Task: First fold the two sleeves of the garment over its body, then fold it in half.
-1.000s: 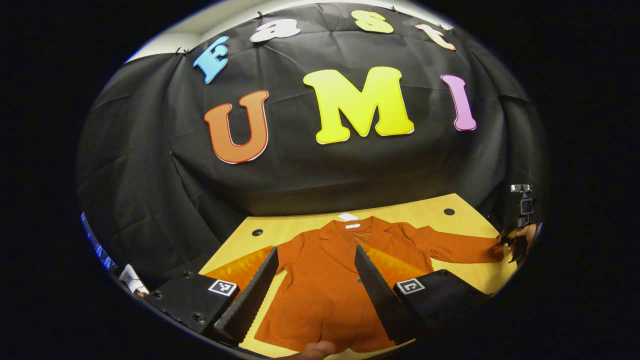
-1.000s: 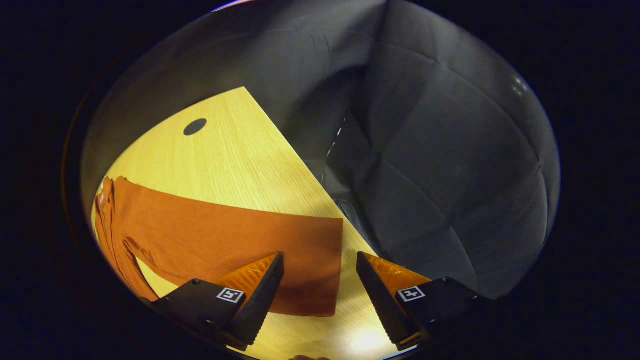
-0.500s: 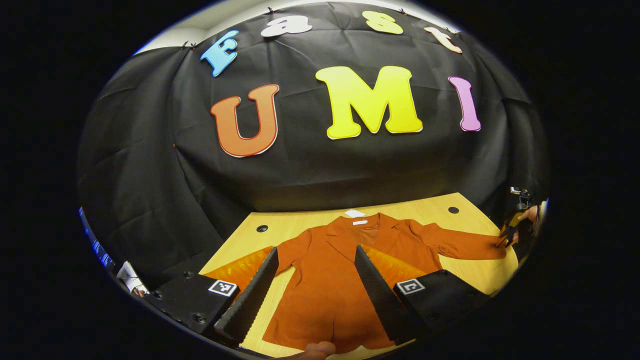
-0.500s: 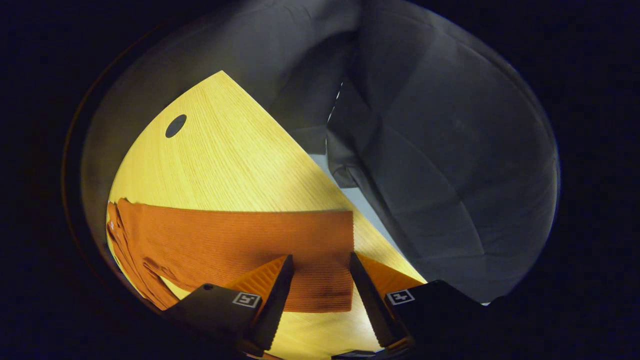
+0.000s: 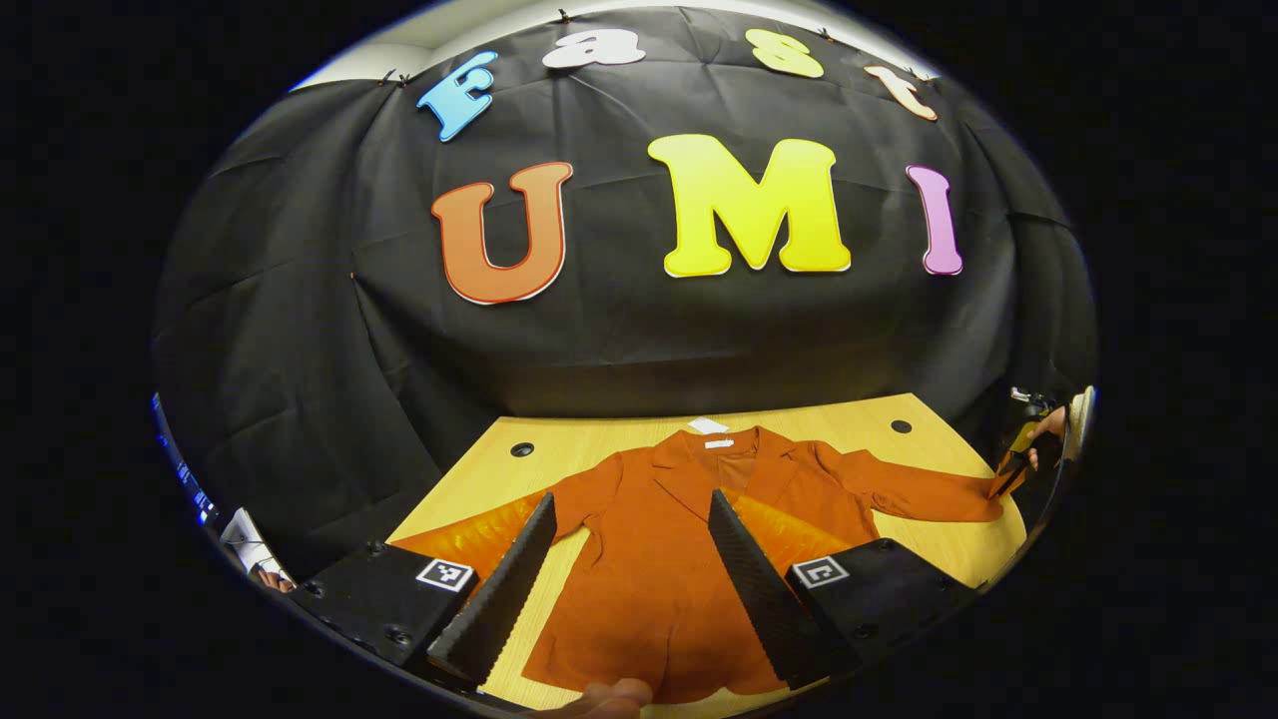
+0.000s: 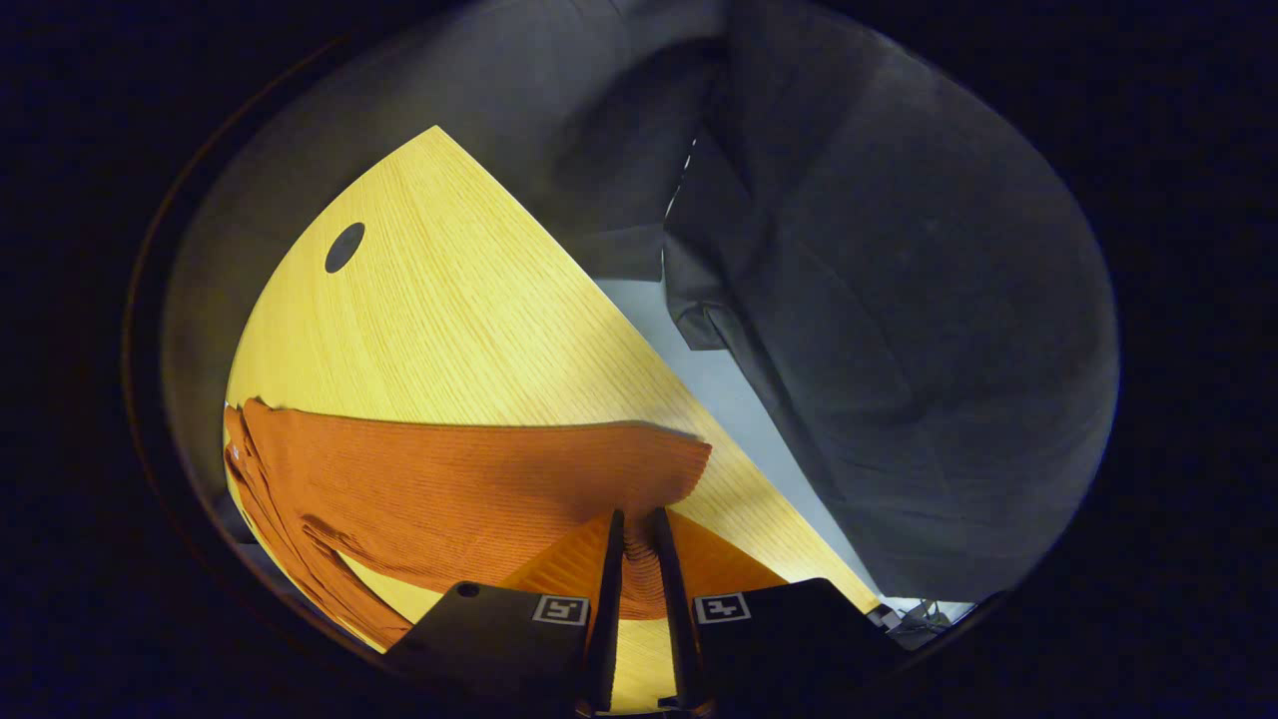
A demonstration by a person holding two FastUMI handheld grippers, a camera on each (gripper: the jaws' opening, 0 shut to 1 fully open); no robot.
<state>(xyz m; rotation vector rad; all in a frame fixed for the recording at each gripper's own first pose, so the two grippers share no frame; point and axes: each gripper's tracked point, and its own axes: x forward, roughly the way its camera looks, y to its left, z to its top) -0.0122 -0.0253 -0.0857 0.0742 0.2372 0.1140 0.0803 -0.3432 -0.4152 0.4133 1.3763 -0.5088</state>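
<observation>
where the right gripper (image 6: 639,544) gaped a second ago, it now pinches the sleeve (image 6: 479,484) cuff — first fold can start (left gripper (image 5: 629,559) wide, idle).

Light wood table (image 5: 559,461) with two dark round holes (image 5: 522,449) near far corners; black cloth wall (image 5: 599,330) behind.

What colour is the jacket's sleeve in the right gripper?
Rust orange, finely ribbed; the sleeve shows best in the right gripper view, pinched by the right gripper.
</observation>
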